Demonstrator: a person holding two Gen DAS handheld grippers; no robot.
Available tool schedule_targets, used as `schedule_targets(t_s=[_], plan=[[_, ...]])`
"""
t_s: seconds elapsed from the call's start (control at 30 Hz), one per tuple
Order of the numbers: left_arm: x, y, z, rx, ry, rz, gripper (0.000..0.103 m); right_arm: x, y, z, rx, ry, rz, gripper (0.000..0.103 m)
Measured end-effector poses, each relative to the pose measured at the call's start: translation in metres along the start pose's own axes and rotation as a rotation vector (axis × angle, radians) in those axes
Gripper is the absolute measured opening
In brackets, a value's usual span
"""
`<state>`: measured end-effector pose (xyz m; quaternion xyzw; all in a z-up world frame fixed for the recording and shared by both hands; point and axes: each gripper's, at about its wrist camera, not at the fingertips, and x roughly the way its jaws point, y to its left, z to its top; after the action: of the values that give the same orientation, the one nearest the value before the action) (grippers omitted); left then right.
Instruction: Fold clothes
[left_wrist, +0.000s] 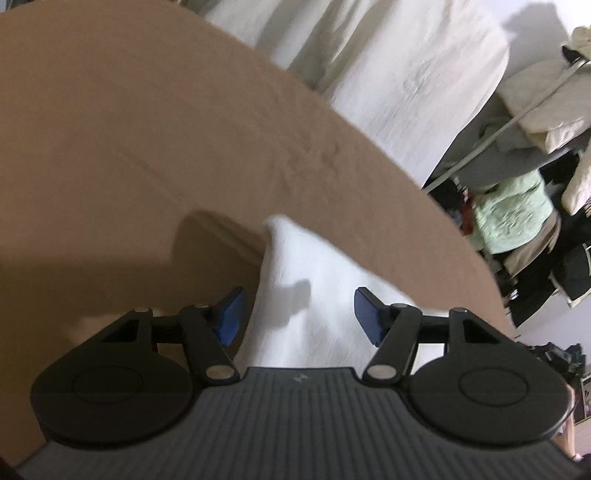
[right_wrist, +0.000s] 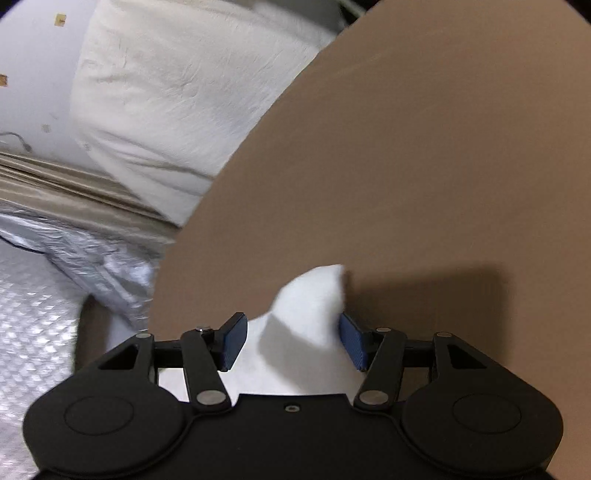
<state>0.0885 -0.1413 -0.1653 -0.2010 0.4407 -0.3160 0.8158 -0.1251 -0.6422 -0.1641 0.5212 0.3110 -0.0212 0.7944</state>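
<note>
A white garment (left_wrist: 314, 258) lies on a brown tabletop (left_wrist: 129, 129), with one pointed corner reaching away from me. My left gripper (left_wrist: 300, 317) hovers over it, open, its blue pads (left_wrist: 231, 317) wide apart on either side of the cloth. In the right wrist view another peaked corner of the white garment (right_wrist: 317, 291) rises off the brown tabletop (right_wrist: 443, 166). My right gripper (right_wrist: 293, 343) is open around that corner, and the right blue pad (right_wrist: 352, 343) is close to the cloth's edge. The rest of the garment is hidden under the gripper bodies.
White bedding (left_wrist: 406, 74) lies beyond the table's curved edge. A rack with a pale green garment (left_wrist: 513, 218) and dark clothes stands at the right. In the right wrist view a white pillow (right_wrist: 166, 92), beige folded layers (right_wrist: 55, 184) and silver bubble wrap (right_wrist: 37, 314) lie left of the table.
</note>
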Motion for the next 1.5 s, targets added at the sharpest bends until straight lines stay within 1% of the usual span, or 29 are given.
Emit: schedule_targets(t_s=[0.1, 0.17, 0.2, 0.23, 0.27, 0.3, 0.33, 0.37, 0.43, 0.5, 0.6, 0.7, 0.77, 0.83, 0.9, 0.93, 0.97, 1.0, 1.03, 1.07, 1.1, 1.17, 1.23, 1.27, 1.3, 1.33, 1.43, 1.47, 1.5], plan=[[0.008, -0.003, 0.004, 0.037, -0.027, 0.009, 0.063, 0.010, -0.001, -0.001, -0.004, 0.029, 0.087, 0.062], [0.013, -0.003, 0.007, 0.040, -0.025, 0.002, 0.062, 0.014, 0.000, -0.003, -0.038, 0.030, 0.086, 0.061], [0.017, -0.003, 0.007, 0.040, -0.010, -0.013, 0.042, 0.016, 0.001, -0.004, -0.057, 0.026, 0.080, 0.061], [0.022, -0.004, 0.007, 0.048, 0.021, -0.029, 0.027, 0.017, 0.000, -0.004, -0.073, 0.011, 0.063, 0.061], [0.028, -0.007, 0.006, 0.065, 0.060, -0.017, 0.007, 0.021, -0.002, -0.005, -0.067, -0.001, 0.054, 0.061], [0.032, -0.011, 0.004, 0.085, 0.089, -0.001, 0.007, 0.026, -0.005, -0.006, -0.056, -0.006, 0.053, 0.059], [0.034, -0.016, 0.003, 0.115, 0.084, 0.025, 0.007, 0.032, -0.009, -0.008, -0.034, 0.008, 0.069, 0.048], [0.035, -0.021, 0.001, 0.146, 0.078, 0.051, 0.007, 0.039, -0.013, -0.010, -0.011, 0.022, 0.086, 0.015], [0.031, -0.032, -0.001, 0.194, 0.044, 0.112, 0.006, 0.045, -0.009, -0.014, -0.030, 0.017, 0.092, 0.016], [0.016, -0.042, 0.000, 0.246, -0.031, 0.188, 0.006, 0.025, 0.019, -0.017, -0.180, -0.109, 0.077, 0.014], [0.019, -0.031, 0.002, 0.207, -0.030, 0.211, 0.006, -0.005, 0.038, -0.008, -0.242, -0.252, 0.117, 0.011], [0.023, -0.019, 0.004, 0.169, -0.029, 0.235, 0.007, 0.002, 0.033, -0.002, -0.287, -0.243, -0.016, 0.011], [0.025, -0.014, 0.004, 0.154, -0.032, 0.252, 0.007, 0.010, 0.023, 0.000, -0.253, -0.229, -0.050, 0.011], [0.022, -0.026, 0.002, 0.222, -0.058, 0.277, 0.007, 0.011, 0.021, -0.001, -0.251, -0.232, -0.067, 0.011], [0.018, -0.036, 0.003, 0.249, -0.097, 0.266, 0.007, 0.009, 0.025, 0.001, -0.260, -0.226, -0.070, 0.011], [0.015, -0.037, 0.003, 0.253, -0.111, 0.262, 0.009, 0.008, 0.020, 0.002, -0.250, -0.209, -0.093, 0.011], [0.015, -0.036, 0.003, 0.248, -0.118, 0.275, 0.018, 0.007, 0.015, 0.003, -0.241, -0.191, -0.116, 0.012], [0.015, -0.032, 0.000, 0.241, -0.128, 0.308, 0.026, 0.008, 0.010, 0.003, -0.231, -0.174, -0.152, 0.017], [0.015, -0.028, -0.002, 0.230, -0.135, 0.334, 0.030, 0.012, 0.005, 0.004, -0.217, -0.162, -0.218, 0.021], [0.014, -0.023, -0.003, 0.209, -0.132, 0.333, 0.033, 0.013, -0.001, 0.003, -0.197, -0.162, -0.268, 0.033], [0.010, -0.020, -0.004, 0.174, -0.127, 0.311, 0.034, 0.013, -0.005, 0.002, -0.180, -0.169, -0.297, 0.049], [-0.002, -0.019, -0.003, 0.127, -0.129, 0.276, 0.034, 0.005, -0.008, 0.000, -0.128, -0.184, -0.300, 0.051], [-0.019, -0.031, -0.007, 0.184, -0.163, 0.280, 0.034, -0.007, -0.003, -0.007, -0.106, -0.202, -0.281, 0.051], [-0.028, -0.039, -0.009, 0.220, -0.180, 0.281, 0.039, -0.014, 0.002, -0.011, -0.115, -0.213, -0.272, 0.051], [-0.036, -0.047, -0.012, 0.247, -0.183, 0.271, 0.045, -0.021, 0.011, -0.017, -0.151, -0.218, -0.275, 0.051], [-0.043, -0.055, -0.016, 0.271, -0.179, 0.245, 0.046, -0.025, 0.020, -0.024, -0.200, -0.213, -0.280, 0.051], [-0.050, -0.078, -0.028, 0.323, -0.109, 0.161, 0.048, -0.026, 0.047, -0.044, -0.353, -0.152, -0.268, 0.056], [-0.048, -0.084, -0.033, 0.334, -0.070, 0.124, 0.053, -0.024, 0.053, -0.050, -0.391, -0.127, -0.267, 0.056], [-0.044, -0.085, -0.037, 0.319, -0.014, 0.062, 0.064, -0.020, 0.055, -0.054, -0.409, -0.099, -0.276, 0.056]])
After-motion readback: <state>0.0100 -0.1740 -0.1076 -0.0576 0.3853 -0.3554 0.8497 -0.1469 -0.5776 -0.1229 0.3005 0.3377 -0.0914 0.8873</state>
